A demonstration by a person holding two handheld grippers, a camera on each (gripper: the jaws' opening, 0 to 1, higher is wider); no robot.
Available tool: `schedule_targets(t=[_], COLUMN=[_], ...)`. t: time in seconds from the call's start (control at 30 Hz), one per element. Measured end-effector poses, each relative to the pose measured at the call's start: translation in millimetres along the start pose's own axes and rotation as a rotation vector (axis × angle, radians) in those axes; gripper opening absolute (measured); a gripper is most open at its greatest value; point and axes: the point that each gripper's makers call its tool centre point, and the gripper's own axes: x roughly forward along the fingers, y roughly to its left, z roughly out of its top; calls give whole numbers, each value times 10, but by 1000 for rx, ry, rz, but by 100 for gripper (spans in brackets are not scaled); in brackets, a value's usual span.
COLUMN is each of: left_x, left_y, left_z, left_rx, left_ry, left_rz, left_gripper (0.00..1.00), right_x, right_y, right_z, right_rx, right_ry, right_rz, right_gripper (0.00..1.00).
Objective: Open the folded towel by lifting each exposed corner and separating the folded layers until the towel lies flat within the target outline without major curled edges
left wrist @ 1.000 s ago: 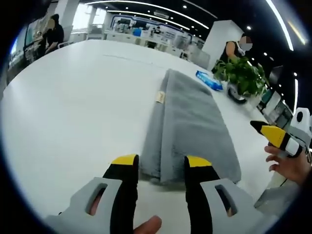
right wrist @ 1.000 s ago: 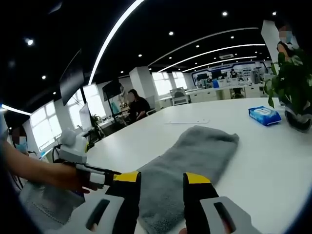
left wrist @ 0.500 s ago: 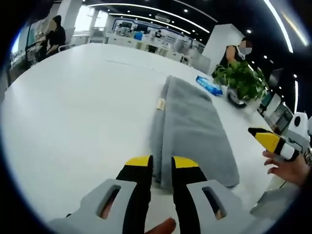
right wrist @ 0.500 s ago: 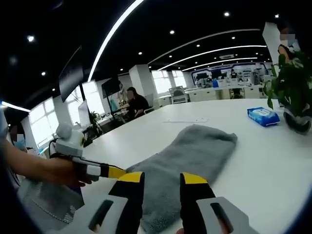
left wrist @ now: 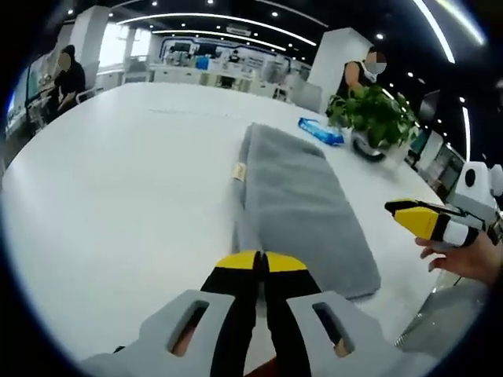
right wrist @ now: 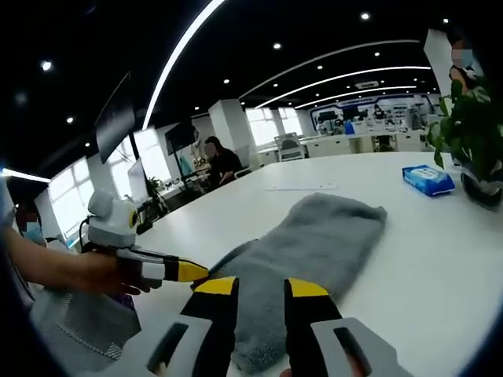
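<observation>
Lying folded lengthwise on the white tabletop [left wrist: 118, 196], the grey towel [left wrist: 302, 208] sits as a long narrow strip, its near short end right at your left gripper [left wrist: 262, 263] and its far end pointing toward the potted plant [left wrist: 373, 118] and the blue packet [left wrist: 318, 131]. You have both tools at that near end because that is where the exposed corners are, one gripper for each side of the fold. In the left gripper view your jaws are pressed together at the towel's near left corner; whether any cloth is caught between them you cannot tell, as the tips cover the edge. In the right gripper view your right gripper [right wrist: 262, 289] hovers over the other near corner with its jaws spread a little apart and nothing between them. The towel looks plush and thick, with a rolled fold running along its left long edge and a small tan label [left wrist: 238, 172] sticking out from that fold. Its upper layer lies smooth, without bunching. No outline is visible on the tabletop. Judging from this, the unfolding has hardly begun: the layers are unseparated, and your first lift is only being set up.
</observation>
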Motion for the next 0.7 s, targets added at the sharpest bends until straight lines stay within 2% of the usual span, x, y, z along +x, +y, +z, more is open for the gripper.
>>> schedule_targets(t=[0.07,0.2,0.3,0.43,0.57,0.7], left_x=[6,9,9,-8,8,-1], left_y=[-89,-165,-175,-349,-477,-585], left_z=[51,40,45,133,97,99], left_rx=[-9,48,66,53,102,94], left_ry=[-27,-18,-17,-62,-51,-52], left_rz=[-42,-57,-61,-144,-186,-242], left_gripper=[1,1,1,0,0,0], right_x=[9,23,38,46,62,67], right_y=[27,119,132,157,187,202], right_z=[-20,27,-22,-33,-65,-84], right_rx=[23,47,27,52,86,108], right_ry=[9,-13,9,13,28,36], right_rz=[16,54,56,70,87,93], right_gripper=[20,23,23,22,22,22])
